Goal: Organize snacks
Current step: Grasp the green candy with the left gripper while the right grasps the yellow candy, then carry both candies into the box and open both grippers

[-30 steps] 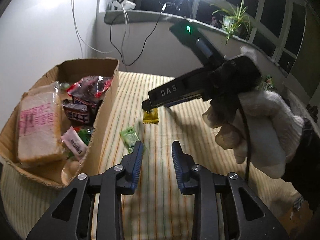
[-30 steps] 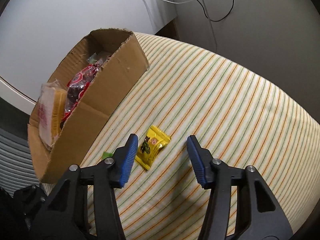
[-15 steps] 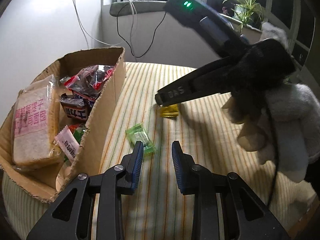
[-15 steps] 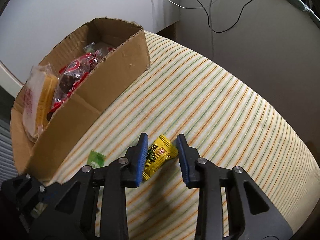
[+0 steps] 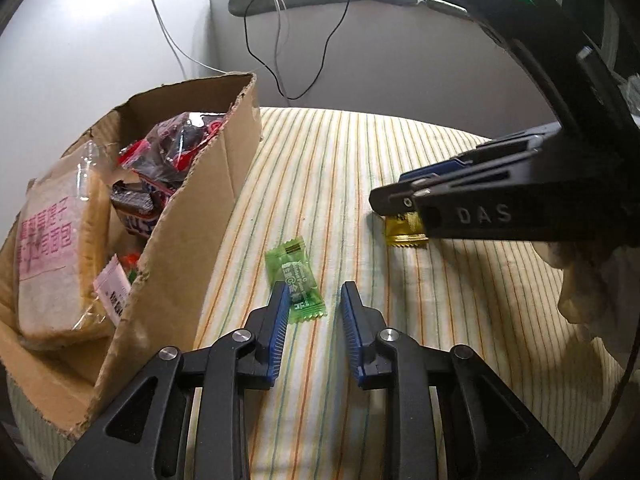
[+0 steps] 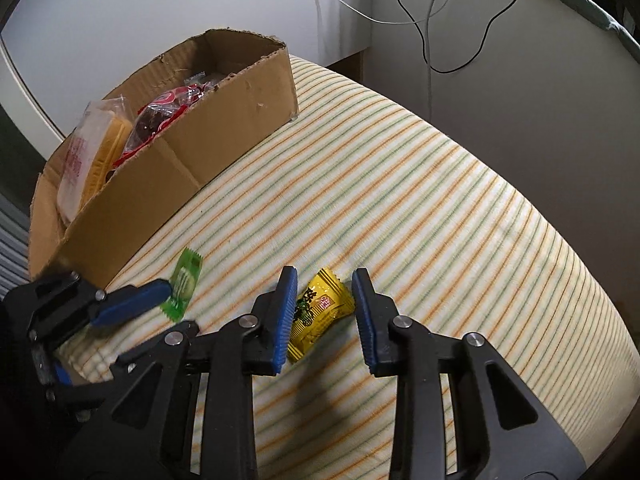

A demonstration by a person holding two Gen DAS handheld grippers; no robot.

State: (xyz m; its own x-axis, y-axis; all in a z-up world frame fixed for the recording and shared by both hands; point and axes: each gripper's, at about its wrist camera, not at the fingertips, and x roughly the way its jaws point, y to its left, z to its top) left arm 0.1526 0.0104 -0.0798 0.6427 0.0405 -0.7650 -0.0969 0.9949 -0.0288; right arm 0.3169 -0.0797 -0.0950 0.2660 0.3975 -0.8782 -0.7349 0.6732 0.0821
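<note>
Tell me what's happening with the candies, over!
Left gripper open around the green candy. Right gripper open around the yellow candy, jaws not gripping yet. Snack box close by, nothing in the way.

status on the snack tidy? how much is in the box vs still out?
Done: the cardboard box already holds the bread pack and red-wrapped snacks. In hand: nothing gripped yet; the right gripper is open around the yellow candy, the left gripper open around the green candy. Left: close on both, lift, and drop them in the box.
</note>
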